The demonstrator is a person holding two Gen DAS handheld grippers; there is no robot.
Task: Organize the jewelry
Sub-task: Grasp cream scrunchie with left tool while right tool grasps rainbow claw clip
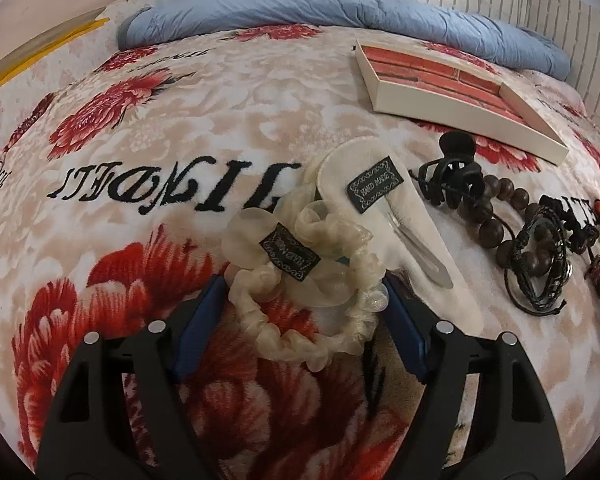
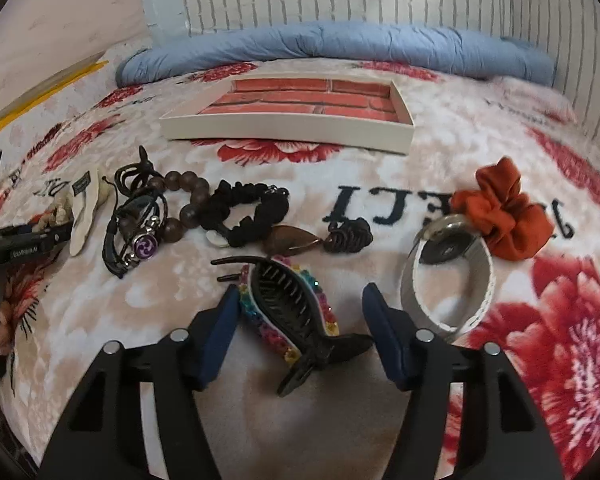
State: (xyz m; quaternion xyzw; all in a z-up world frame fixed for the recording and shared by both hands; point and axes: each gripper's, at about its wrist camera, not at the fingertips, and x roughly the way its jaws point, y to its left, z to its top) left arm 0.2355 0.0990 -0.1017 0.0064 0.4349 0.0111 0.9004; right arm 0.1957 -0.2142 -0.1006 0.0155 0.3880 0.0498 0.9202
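Between the blue pads of the left claw (image 1: pixel 304 300) lies a cream organza scrunchie (image 1: pixel 308 312) with a dark label; the pads sit against its two sides, though whether they truly press it cannot be told. Just beyond it and slightly right rests a cream snap hair clip (image 1: pixel 384 216) marked "HAND MADE". Farther right of this claw are a black claw clip (image 1: pixel 452 176), a wooden bead bracelet (image 1: pixel 500 216) and a black cord bracelet (image 1: pixel 540 264). Beyond them, far to the right, a white tray (image 1: pixel 432 108) with a brick-patterned floor sits on the flowered blanket (image 1: pixel 140 208) of the bed. Between the fingers of the right claw (image 2: pixel 300 312) lies a black hair clip with rainbow flowers (image 2: pixel 292 312); the left pad touches its edge, the right pad stands clear. Immediately right of that claw is a white strap watch (image 2: pixel 452 280), an orange scrunchie (image 2: pixel 504 216) behind it. Ahead and left lie a black scrunchie (image 2: pixel 252 212) and a cord bracelet with a purple charm (image 2: pixel 140 232), the tray straight ahead, and a rolled blue quilt (image 2: pixel 340 44) farthest back.
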